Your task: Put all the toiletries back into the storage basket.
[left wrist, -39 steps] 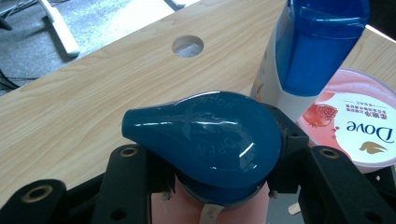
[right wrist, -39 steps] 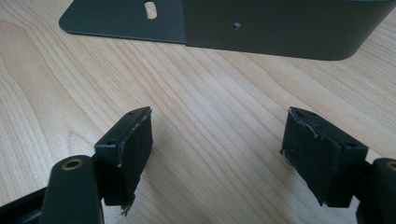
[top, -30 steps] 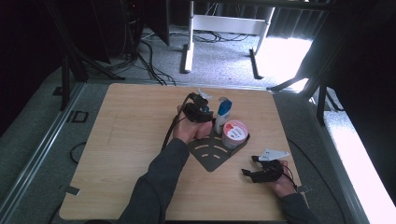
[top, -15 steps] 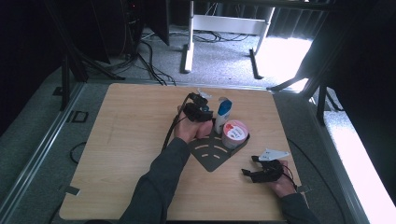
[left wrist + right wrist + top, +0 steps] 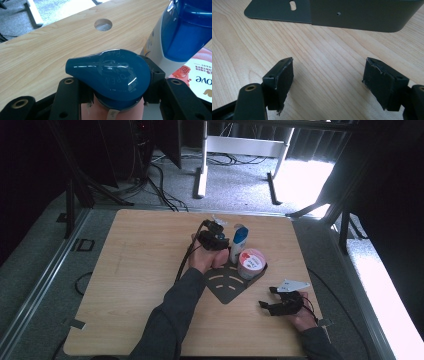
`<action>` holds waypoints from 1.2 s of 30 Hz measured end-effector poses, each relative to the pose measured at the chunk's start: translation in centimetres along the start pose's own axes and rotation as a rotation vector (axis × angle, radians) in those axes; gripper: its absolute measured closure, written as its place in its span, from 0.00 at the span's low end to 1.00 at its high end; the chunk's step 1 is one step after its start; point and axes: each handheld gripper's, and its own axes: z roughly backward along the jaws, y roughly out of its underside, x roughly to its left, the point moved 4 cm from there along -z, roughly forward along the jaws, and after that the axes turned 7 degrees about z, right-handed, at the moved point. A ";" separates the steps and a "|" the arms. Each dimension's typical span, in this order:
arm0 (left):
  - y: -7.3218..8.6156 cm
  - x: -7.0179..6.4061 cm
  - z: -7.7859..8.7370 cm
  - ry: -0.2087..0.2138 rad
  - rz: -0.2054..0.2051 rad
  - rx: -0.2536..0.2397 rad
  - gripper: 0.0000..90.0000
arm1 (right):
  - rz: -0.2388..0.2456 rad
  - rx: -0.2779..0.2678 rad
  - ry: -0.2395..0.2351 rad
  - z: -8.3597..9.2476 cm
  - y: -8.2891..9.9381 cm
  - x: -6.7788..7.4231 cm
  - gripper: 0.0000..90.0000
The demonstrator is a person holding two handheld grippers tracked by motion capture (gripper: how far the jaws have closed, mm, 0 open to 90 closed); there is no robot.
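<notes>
High view: the left gripper (image 5: 212, 237) is near the centre of the table (image 5: 125, 270), a little toward 12 o'clock, held by the left hand (image 5: 207, 260). At its 3 o'clock, just beside it, stands a white bottle (image 5: 238, 242) with a blue cap. At 4 o'clock from this bottle a round tub (image 5: 251, 263) with a red and white lid sits on the dark tray (image 5: 226, 287). The right gripper (image 5: 280, 306) rests low at about 5 o'clock of the table, well apart from the tray things, with its jaws pointing toward 9 o'clock.

Left gripper view: the two black jaws stand at both sides of a pink bottle with a dark blue cap (image 5: 112, 75), and the pads press on it under the cap, so this bottle is pinched. The white bottle (image 5: 180, 32) is at 2 o'clock, very near. The tub lid (image 5: 197, 75) is at 3 o'clock. A round hole (image 5: 103, 24) in the table is at 12 o'clock.

Right gripper view: the fingers (image 5: 280, 80) are spread wide, with bare wood between them. The tray wall (image 5: 362, 15) is at 12 o'clock, apart from the jaws.
</notes>
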 end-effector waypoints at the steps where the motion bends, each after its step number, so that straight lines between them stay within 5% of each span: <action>1: 0.0 0.0 0.0 -0.001 0.005 -0.003 0.59 | -0.001 -0.001 -0.001 0.0 0.0 0.0 0.27; 36: 0.1 -0.4 -0.6 -0.001 0.016 -0.029 0.59 | 0.000 -0.001 -0.004 0.0 0.0 0.0 0.26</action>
